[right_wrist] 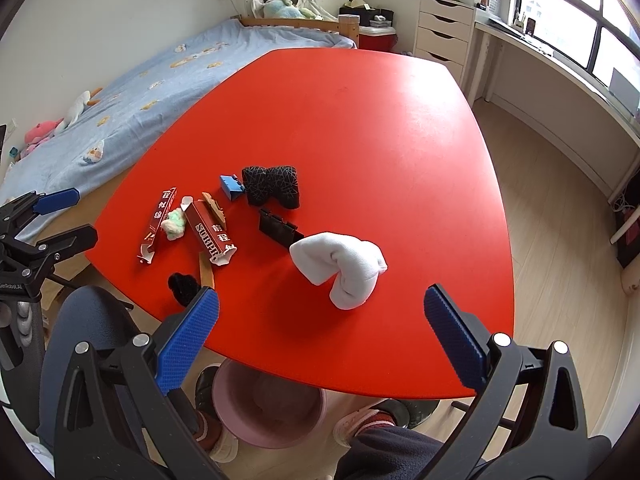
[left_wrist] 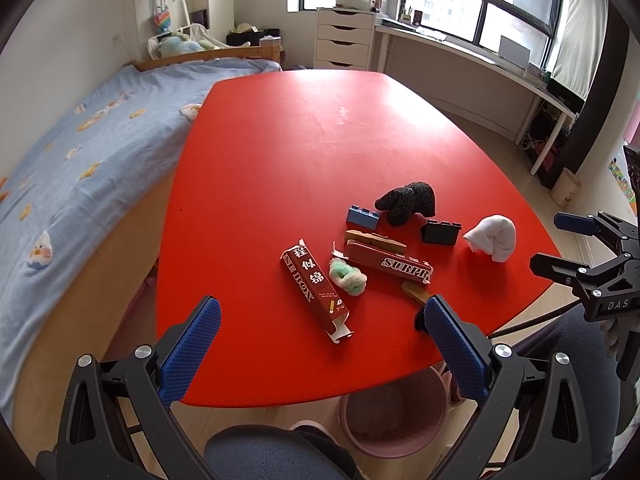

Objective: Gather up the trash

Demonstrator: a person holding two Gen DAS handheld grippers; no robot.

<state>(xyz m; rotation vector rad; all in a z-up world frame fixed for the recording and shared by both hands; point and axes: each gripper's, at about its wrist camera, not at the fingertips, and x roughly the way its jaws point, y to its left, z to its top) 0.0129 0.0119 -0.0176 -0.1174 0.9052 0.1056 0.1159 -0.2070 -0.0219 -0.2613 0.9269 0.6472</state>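
Where bed (left_wrist: 80,136) meets red table (left_wrist: 320,128), scattered cartons and socks, pink bin (right_wrist: 268,404) beneath, both jaws wide.

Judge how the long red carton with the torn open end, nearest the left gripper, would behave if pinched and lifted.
The red carton is thin card with a ragged, open end, so it probably weighs little and may crush if squeezed hard. It lies flat on the red table, long and boxy, so it should slide or pivot when pushed rather than roll. The left gripper stands wide open.
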